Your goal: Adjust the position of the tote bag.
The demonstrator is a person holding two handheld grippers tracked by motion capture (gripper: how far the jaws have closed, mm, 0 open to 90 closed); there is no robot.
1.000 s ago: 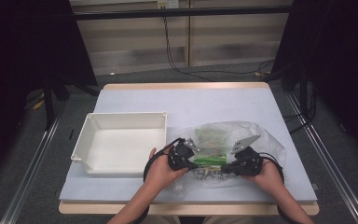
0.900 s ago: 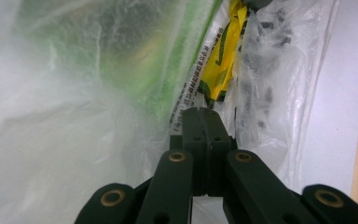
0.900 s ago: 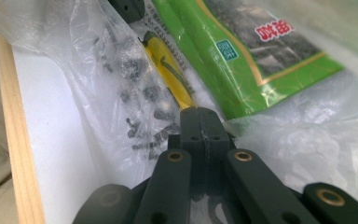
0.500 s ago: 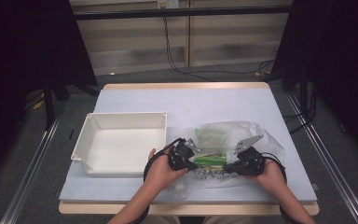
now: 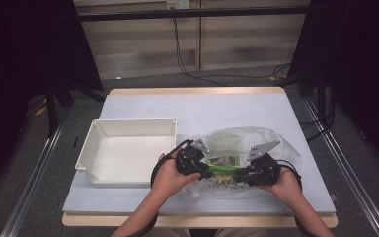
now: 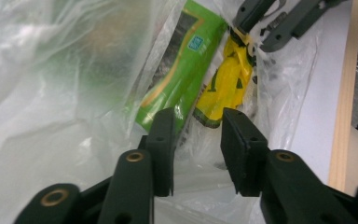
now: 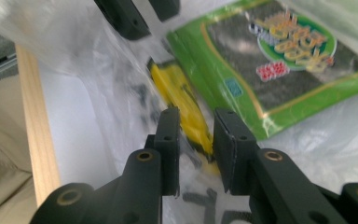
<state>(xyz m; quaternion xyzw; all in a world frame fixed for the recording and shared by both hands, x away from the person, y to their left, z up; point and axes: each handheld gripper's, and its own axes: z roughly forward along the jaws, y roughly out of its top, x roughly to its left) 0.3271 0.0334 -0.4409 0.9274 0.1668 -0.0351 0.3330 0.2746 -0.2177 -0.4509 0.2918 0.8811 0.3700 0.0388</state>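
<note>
Both claws have just been opening: the left gripper (image 6: 198,135) and right gripper (image 7: 196,133) stand apart over the clear plastic bag (image 5: 256,140) beside the white tray (image 5: 128,129); flimsy, slippery film; pinch its rim; inside, light green seaweed packet (image 7: 279,60), yellow packet (image 6: 226,84).

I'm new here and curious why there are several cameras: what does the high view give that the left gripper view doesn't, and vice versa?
From above: the white tray on the table, left of the bag, and the person's hands. Close up: a crumpled yellow packet beside the green one. Both: the clear plastic bag and the green packet inside it.
</note>
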